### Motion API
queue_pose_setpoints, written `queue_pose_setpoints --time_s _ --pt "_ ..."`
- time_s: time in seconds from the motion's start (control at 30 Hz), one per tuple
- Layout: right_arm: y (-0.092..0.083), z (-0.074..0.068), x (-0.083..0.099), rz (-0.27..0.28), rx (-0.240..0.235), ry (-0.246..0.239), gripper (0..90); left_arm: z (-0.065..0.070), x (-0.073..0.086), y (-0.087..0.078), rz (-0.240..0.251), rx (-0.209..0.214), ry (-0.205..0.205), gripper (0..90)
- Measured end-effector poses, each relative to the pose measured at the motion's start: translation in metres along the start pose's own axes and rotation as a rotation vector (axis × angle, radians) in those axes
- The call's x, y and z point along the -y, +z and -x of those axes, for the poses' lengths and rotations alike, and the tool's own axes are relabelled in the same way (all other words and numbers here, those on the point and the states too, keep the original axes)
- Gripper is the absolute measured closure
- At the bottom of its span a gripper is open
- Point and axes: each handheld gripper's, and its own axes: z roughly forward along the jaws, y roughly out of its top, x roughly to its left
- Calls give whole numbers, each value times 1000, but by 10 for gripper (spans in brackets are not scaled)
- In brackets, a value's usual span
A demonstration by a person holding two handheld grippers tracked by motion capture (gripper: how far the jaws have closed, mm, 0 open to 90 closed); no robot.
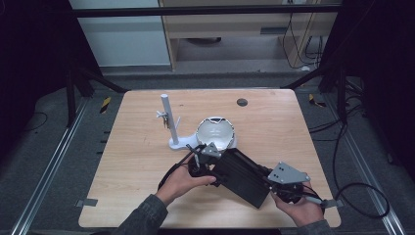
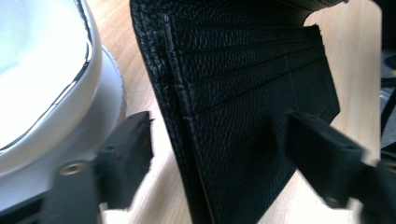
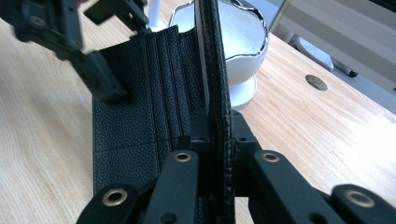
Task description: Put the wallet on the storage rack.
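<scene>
A black leather wallet [image 1: 242, 176] is held open above the table's front half. My right gripper [image 3: 217, 128] is shut on one flap, which stands upright on edge between its pads. The other flap [image 3: 140, 93], with its card slots showing, spreads out to the left. My left gripper [image 2: 224, 154] has its jaws apart astride that flap [image 2: 243, 84]: one fingertip [image 2: 322, 149] is over the inner face and the other lies beyond the folded edge. In the high view the left gripper [image 1: 203, 154] is at the wallet's far-left end and the right gripper [image 1: 274, 183] at its near-right end.
A white footed bowl [image 1: 215, 133] with a dark rim stands just behind the wallet, close to the left gripper. A white post on a base [image 1: 169, 122] stands to its left. The wooden table [image 1: 147, 161] has a small round hole [image 1: 242, 102] near its far edge.
</scene>
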Motion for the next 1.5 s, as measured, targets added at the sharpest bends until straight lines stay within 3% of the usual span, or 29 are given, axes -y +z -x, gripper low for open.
queue_pose_setpoints --time_s 0.07,0.13,0.37,0.57,0.77,0.9,1.13,1.3,1.4,1.5 --pt "0 1 0 0 -2 1 840 0 -3 -1 -17 9 9 415" --pt "0 1 2 2 -11 -1 838 0 -8 -7 -21 14 -9 509" --pt "-1 -5 14 0 -32 14 781 16 -27 -33 -13 53 -20 776" --pt "1 -9 20 23 -59 51 685 21 -46 -42 -47 25 -5 809" --pt "10 -12 24 6 -107 83 479 26 -69 -52 -68 -17 27 816" --pt "16 -15 31 19 -110 114 341 29 -84 -57 -95 -59 58 817" --pt "15 -11 42 34 -111 177 203 29 -101 -71 -77 -80 59 817" --pt "18 3 52 18 -77 295 136 27 -107 -81 -65 -83 61 817" --pt "20 14 61 -47 18 364 106 27 -109 -86 -52 -95 58 817" --pt "24 26 71 -103 74 449 72 26 -111 -91 -38 -100 54 817"
